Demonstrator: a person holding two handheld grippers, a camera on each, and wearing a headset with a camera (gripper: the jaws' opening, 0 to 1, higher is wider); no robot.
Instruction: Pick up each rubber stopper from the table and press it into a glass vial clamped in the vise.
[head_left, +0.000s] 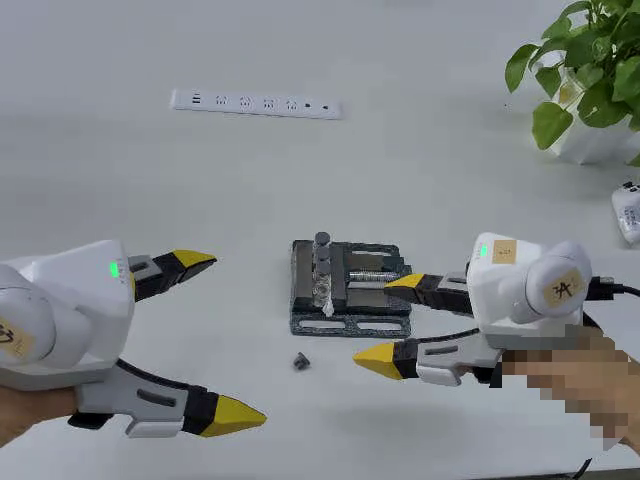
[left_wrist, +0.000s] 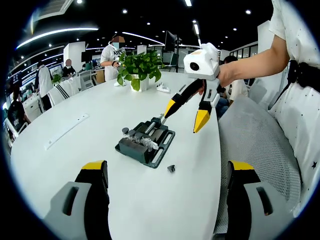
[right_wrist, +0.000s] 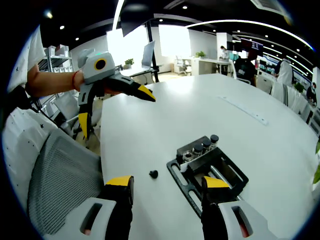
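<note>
Two hand-held grippers hover over the white table (head_left: 120, 170), and neither touches anything. The left gripper (head_left: 218, 336), white-bodied with black jaws tipped in yellow, fills the lower left of the head view. Its jaws are spread wide with nothing between them. The right gripper (head_left: 386, 320) reaches in from the lower right of that view, jaws likewise apart and bare. Its upper tip is just beside the right side of the dark grey metal vise (head_left: 372, 300), and its lower tip hangs over bare table below the vise.

The vise sits in the middle of the frame. Clamped in it stands a short row of small glass vials (head_left: 323, 275). The vial at the upper end of the row wears a dark cap, and the one at the lower end looks like clear glass. From here I can't make out the ones between.

One small black rubber stopper (head_left: 301, 361) lies loose on the table just below the vise's lower left corner, between the two grippers and nearer the right one. In the right gripper view it sits low and left of centre, a little ahead of that gripper's left-hand yellow tip.

A long white power strip (head_left: 255, 103) lies toward the top of the head view, and a leafy green potted plant (head_left: 585, 70) occupies the upper right corner.
</note>
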